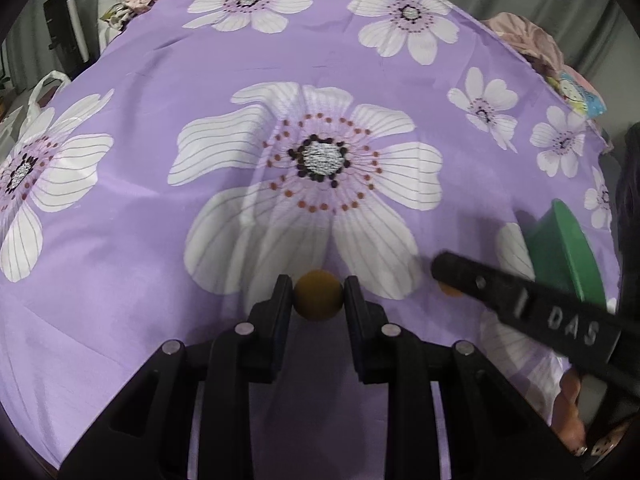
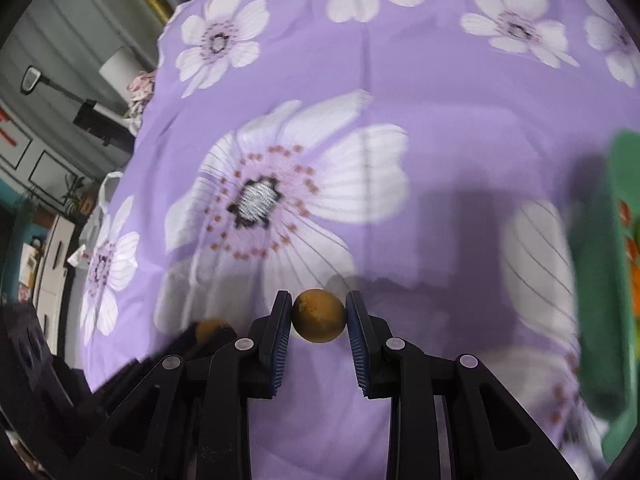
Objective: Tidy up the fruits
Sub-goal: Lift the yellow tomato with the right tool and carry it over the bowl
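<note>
My left gripper (image 1: 319, 296) is shut on a small round brown fruit (image 1: 319, 295) and holds it over the purple flowered cloth (image 1: 200, 80). My right gripper (image 2: 319, 316) is shut on a second round brown fruit (image 2: 319, 315). In the left wrist view the right gripper's black body (image 1: 520, 300) reaches in from the right, with its fruit (image 1: 448, 290) just showing. In the right wrist view the left gripper (image 2: 208, 332) and its fruit (image 2: 210, 330) show blurred at lower left. A green container (image 1: 568, 248) stands at the right edge; it also shows in the right wrist view (image 2: 600, 280), blurred, with orange and red fruits inside.
The cloth covers a table whose edges drop off at left and far side. A white plastic bag (image 1: 36, 100) hangs at the left. Crumpled fabric (image 1: 528, 40) lies at the far right corner. A lamp stand (image 2: 92, 116) and cabinets stand beyond the left edge.
</note>
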Tool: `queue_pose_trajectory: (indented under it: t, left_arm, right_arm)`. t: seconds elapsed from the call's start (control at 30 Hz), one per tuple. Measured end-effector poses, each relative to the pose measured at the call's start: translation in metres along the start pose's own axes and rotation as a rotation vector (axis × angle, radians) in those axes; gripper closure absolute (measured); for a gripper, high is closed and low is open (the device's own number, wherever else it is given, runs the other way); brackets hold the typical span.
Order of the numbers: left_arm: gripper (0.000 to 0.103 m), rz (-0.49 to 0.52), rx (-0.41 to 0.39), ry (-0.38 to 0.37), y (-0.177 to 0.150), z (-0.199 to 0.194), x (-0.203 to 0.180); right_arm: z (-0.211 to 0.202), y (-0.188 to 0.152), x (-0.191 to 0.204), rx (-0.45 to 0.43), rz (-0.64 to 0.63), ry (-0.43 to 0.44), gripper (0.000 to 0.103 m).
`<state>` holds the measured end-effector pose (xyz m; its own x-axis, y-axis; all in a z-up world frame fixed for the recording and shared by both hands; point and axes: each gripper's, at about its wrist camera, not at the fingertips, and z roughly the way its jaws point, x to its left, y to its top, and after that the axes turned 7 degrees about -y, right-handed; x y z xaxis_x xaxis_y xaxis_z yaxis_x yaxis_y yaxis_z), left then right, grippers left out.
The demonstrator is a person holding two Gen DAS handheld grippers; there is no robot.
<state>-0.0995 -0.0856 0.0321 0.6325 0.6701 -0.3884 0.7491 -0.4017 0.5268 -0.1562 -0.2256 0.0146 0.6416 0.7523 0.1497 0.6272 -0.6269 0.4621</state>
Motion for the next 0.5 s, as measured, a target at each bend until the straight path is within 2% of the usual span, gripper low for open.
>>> queue_pose_trajectory:
  t: [0.3, 0.5]
  left_arm:
    - [0.077, 0.036, -0.007, -0.084, -0.006, -0.006, -0.015]
    - [0.077, 0.067, 0.023, -0.061, -0.011, 0.003, -0.023]
  right_arm:
    - [-0.011, -0.025, -0.034, 0.011, 0.095, -0.040, 0.073]
    - [-0.006, -0.028, -0.033, 0.025, 0.093, -0.072, 0.073]
